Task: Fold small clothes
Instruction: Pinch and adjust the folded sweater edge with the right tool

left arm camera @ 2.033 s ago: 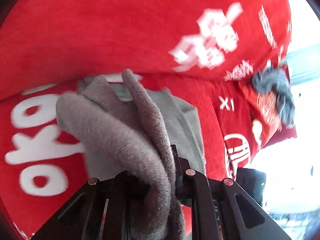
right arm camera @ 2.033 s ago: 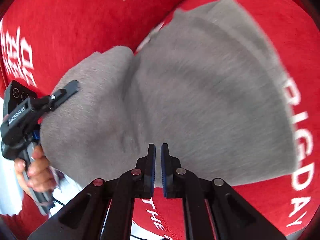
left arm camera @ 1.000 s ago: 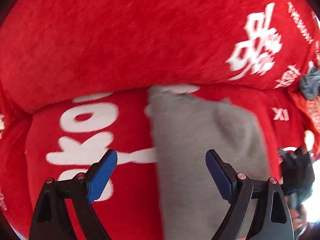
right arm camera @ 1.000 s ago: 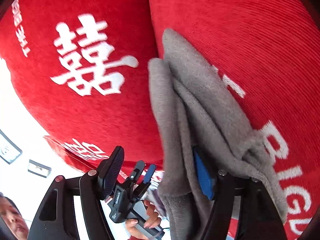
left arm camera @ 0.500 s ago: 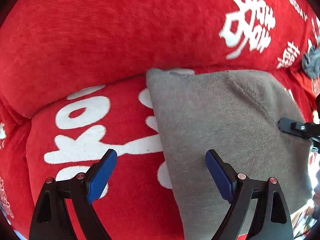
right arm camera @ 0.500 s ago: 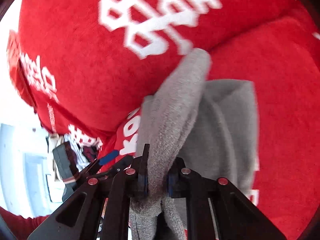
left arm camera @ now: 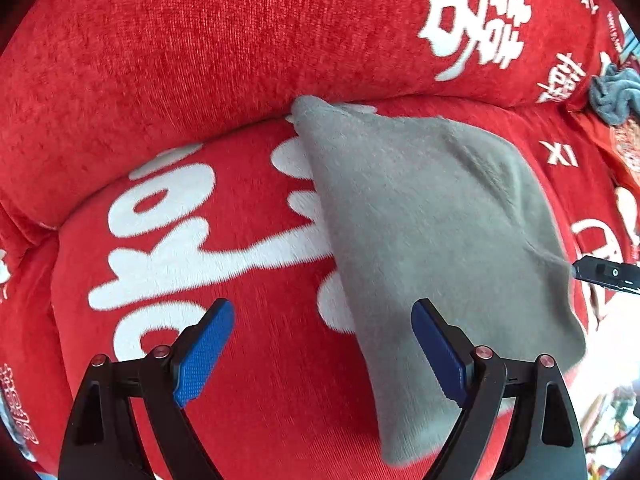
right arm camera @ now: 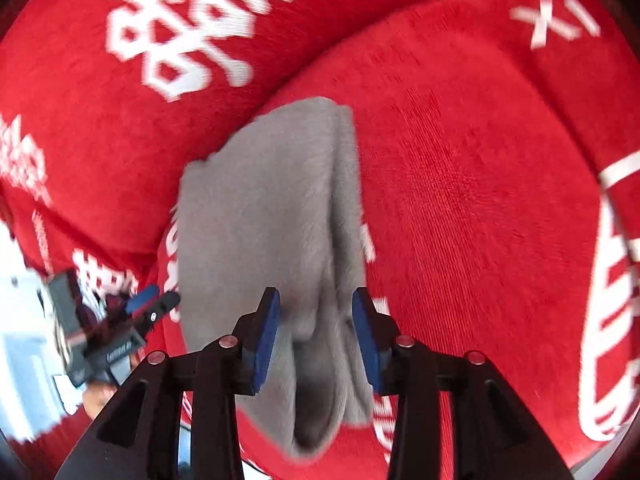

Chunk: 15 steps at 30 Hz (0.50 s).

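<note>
A grey knit garment [left arm camera: 432, 216] lies folded flat on the red sofa seat [left arm camera: 248, 380], its far corner against the backrest. My left gripper [left arm camera: 320, 352] is wide open and empty above the garment's left edge. In the right wrist view the same garment [right arm camera: 272, 200] lies lengthwise, and my right gripper [right arm camera: 316, 340] is open with its blue pads either side of the garment's near fold, not clamping it. The right gripper's tip shows at the left wrist view's right edge [left arm camera: 604, 274]. The left gripper shows at the right wrist view's left [right arm camera: 148, 308].
The sofa has a red cover with white lettering on the seat [right arm camera: 500, 200] and backrest [left arm camera: 200, 52]. A crumpled blue-grey cloth [left arm camera: 614, 96] lies at the far right of the sofa. The seat's front edge runs behind both grippers.
My right gripper was shut on the grey garment's raised edge; it has now opened and the garment lies flat. My left gripper has stayed open and shifted slightly.
</note>
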Each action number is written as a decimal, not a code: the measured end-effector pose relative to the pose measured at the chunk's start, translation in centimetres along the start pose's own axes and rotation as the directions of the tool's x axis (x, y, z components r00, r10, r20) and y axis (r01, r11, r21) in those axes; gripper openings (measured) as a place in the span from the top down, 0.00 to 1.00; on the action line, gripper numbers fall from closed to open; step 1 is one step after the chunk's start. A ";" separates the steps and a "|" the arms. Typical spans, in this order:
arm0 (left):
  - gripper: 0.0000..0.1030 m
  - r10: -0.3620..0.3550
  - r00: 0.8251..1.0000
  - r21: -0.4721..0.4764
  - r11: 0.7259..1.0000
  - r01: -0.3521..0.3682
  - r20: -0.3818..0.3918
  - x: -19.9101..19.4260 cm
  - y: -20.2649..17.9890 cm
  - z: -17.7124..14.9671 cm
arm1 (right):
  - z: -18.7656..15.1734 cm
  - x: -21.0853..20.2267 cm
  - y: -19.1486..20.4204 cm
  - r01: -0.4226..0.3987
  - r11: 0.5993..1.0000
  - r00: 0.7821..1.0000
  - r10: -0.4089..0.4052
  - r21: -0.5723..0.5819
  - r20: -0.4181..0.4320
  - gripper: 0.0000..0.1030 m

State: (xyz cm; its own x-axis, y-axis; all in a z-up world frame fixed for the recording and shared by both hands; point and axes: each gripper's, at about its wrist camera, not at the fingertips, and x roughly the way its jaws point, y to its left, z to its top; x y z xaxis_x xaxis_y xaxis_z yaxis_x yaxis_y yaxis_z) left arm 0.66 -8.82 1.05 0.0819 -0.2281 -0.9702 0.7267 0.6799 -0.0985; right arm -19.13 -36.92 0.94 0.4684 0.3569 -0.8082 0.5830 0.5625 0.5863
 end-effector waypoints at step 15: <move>0.60 -0.161 0.983 0.022 0.986 0.164 -0.091 1.9 -3.3 -4.9 | -4.8 1.8 -0.5 0.124 0.991 0.989 -0.128 -0.053 -0.076 0.94</move>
State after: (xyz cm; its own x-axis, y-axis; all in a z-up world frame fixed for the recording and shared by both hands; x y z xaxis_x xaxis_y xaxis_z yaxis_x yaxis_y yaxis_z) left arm -4.93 -8.11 -1.51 -0.0987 -0.2705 -0.9577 0.7453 0.6176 -0.2512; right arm -21.81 -32.98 -1.09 0.3384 0.3379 -0.8782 0.6005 0.6410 0.4780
